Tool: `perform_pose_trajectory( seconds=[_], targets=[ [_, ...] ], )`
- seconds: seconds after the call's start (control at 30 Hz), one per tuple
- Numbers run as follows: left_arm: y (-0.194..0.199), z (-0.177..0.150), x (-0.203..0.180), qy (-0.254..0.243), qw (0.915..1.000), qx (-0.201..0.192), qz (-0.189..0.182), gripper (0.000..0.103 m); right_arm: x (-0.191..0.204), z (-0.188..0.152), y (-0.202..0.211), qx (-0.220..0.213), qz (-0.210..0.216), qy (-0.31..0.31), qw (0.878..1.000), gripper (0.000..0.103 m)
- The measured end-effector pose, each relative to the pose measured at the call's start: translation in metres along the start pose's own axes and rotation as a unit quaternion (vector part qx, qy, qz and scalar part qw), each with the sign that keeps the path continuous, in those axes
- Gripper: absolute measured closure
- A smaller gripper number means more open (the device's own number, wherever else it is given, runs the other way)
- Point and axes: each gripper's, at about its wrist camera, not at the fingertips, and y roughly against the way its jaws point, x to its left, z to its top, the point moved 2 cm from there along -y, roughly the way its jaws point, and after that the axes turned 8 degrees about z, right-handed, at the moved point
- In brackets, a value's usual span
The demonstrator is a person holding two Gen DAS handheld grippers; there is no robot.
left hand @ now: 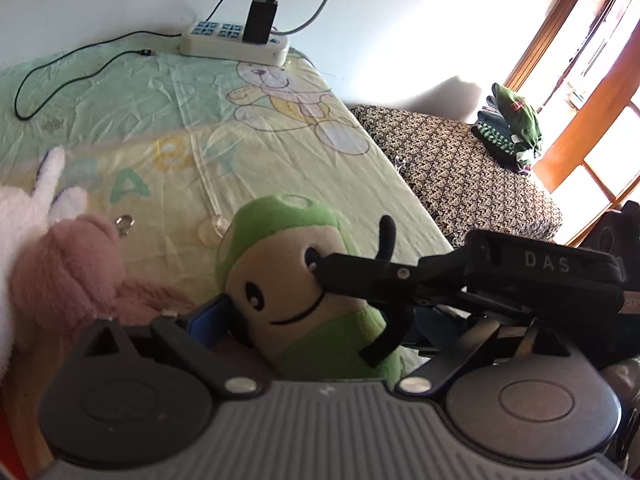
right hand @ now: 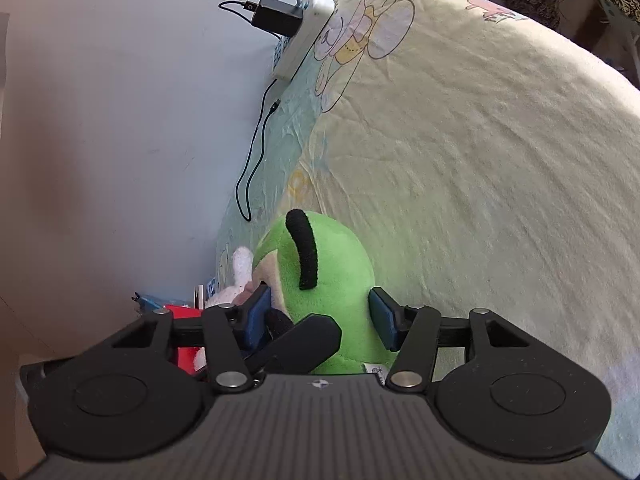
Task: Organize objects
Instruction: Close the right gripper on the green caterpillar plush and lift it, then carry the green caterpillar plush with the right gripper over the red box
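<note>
A green plush toy [left hand: 288, 280] with a beige smiling face and black antennae stands on the bed sheet [left hand: 168, 112]. It also shows from behind in the right wrist view [right hand: 332, 280]. My right gripper [right hand: 320, 316] has its blue pads on both sides of the plush body and looks shut on it; its black body crosses the left wrist view [left hand: 480, 280]. My left gripper [left hand: 304, 332] sits around the same plush; only its left blue pad [left hand: 208, 320] shows, the other side is hidden. A pink plush [left hand: 68, 268] and a white plush [left hand: 36, 196] lie at the left.
A white power strip [left hand: 234, 42] with a black adapter and cables lies at the sheet's far edge by the wall. A patterned blanket [left hand: 460, 160] with folded clothes [left hand: 512, 132] is at the right. A small metal ring [left hand: 125, 222] lies on the sheet. Red objects [right hand: 188, 336] sit by the wall.
</note>
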Motion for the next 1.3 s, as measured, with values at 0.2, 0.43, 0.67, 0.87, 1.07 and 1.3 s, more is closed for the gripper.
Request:
perform_pose_trajectory(
  seconds=[0.2, 0.43, 0.67, 0.87, 1.07, 1.3],
  targets=[
    [0.01, -0.004, -0.005, -0.007, 0.9998, 0.004, -0.016, 0.009, 0.006, -0.007, 0.013, -0.002, -0.001, 0.0, 1.0, 0.049],
    [0.034, -0.016, -0.014, -0.018, 0.9994, 0.002, -0.03, 0.009, 0.014, -0.021, 0.032, 0.003, 0.004, -0.003, 1.0, 0.049],
    [0.065, -0.034, -0.015, -0.022, 0.9995, -0.004, -0.021, 0.008, 0.026, -0.044, 0.041, 0.022, 0.013, -0.003, 1.0, 0.049],
    [0.102, -0.046, -0.009, -0.017, 0.9995, -0.028, 0.004, 0.008, 0.047, -0.061, 0.037, 0.06, 0.036, 0.021, 0.997, 0.049],
    [0.142, -0.052, -0.005, -0.017, 0.9964, -0.071, 0.044, 0.008, 0.074, -0.071, 0.027, 0.094, 0.08, 0.052, 0.991, 0.049],
    [0.186, -0.055, 0.006, -0.01, 0.9893, -0.113, 0.092, 0.008, 0.104, -0.086, 0.007, 0.127, 0.131, 0.082, 0.98, 0.049]
  ],
)
